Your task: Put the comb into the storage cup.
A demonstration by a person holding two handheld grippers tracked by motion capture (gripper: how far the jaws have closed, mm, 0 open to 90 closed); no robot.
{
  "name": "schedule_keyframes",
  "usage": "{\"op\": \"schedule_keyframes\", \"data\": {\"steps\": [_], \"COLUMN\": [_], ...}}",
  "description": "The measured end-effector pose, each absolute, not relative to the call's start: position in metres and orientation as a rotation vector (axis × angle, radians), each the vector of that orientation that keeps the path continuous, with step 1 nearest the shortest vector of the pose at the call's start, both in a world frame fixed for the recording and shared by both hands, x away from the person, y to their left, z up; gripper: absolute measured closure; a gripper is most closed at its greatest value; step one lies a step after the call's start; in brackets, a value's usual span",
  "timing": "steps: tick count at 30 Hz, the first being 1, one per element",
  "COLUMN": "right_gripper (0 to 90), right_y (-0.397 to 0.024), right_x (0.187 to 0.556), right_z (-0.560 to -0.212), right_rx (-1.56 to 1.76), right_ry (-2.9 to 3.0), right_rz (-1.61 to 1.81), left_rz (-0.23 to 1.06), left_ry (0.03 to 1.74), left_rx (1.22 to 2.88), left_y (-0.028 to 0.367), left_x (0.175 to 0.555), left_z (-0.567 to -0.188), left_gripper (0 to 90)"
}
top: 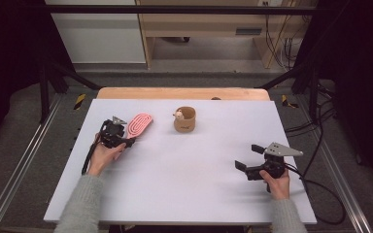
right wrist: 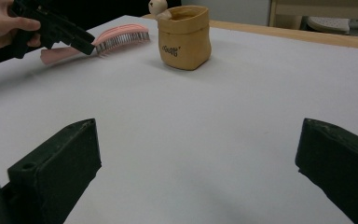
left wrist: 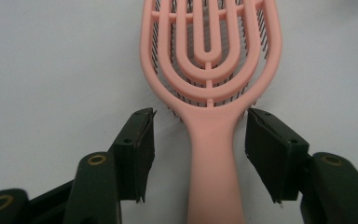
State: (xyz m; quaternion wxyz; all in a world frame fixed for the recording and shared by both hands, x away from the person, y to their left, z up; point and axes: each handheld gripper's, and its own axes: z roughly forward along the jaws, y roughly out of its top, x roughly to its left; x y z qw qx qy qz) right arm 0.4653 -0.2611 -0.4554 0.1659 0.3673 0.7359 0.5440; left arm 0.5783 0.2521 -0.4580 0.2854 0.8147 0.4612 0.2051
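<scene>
Left gripper view: pink hairbrush [left wrist: 209, 70] head cut off at 12 o'clock, handle end cut off at 6. High view: handle hidden under the left gripper [top: 118, 137]. Small figure [top: 178, 114] on the tan pouch [top: 185, 121] rim at 9 o'clock too small to identify; in the right gripper view its top is cropped at 12. Pouch lettering unreadable. Right gripper [right wrist: 200, 163] jaws cropped at 6 and 3.

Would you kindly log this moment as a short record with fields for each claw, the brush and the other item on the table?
left claw: jaws astride the handle, a gap on each side, pads not yet pressing
pink hairbrush: lying flat on the white table, bristles down
right claw: open wide, nothing between the jaws
tan pouch: upright beyond the brush, small figure at its rim
</scene>
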Motion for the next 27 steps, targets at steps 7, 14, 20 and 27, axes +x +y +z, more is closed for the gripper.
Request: {"op": "schedule_keyframes", "data": {"steps": [7,14,20,27], "right_gripper": [0.3,0.4,0.4,0.3], "right_y": [-0.2611,-0.2611,-0.2611,-0.2610], "right_x": [0.4653,0.4653,0.4653,0.4653], "right_z": [-0.4554,-0.4554,-0.4554,-0.4554], "right_rx": [1.046,1.047,1.047,1.046], "right_ry": [2.095,2.096,2.096,2.096], "right_rz": [1.550,1.549,1.549,1.549], "left_rz": [0.526,0.514,0.509,0.509], "left_ry": [1.242,1.244,1.252,1.266], "left_rx": [2.182,2.187,2.188,2.195], "left_y": [0.2525,0.2516,0.2515,0.2514], "left_x": [0.5793,0.5800,0.5804,0.5802], "left_z": [-0.4597,-0.4614,-0.4620,-0.4619], "left_gripper": [51.8,58.1,61.3,64.0]}}
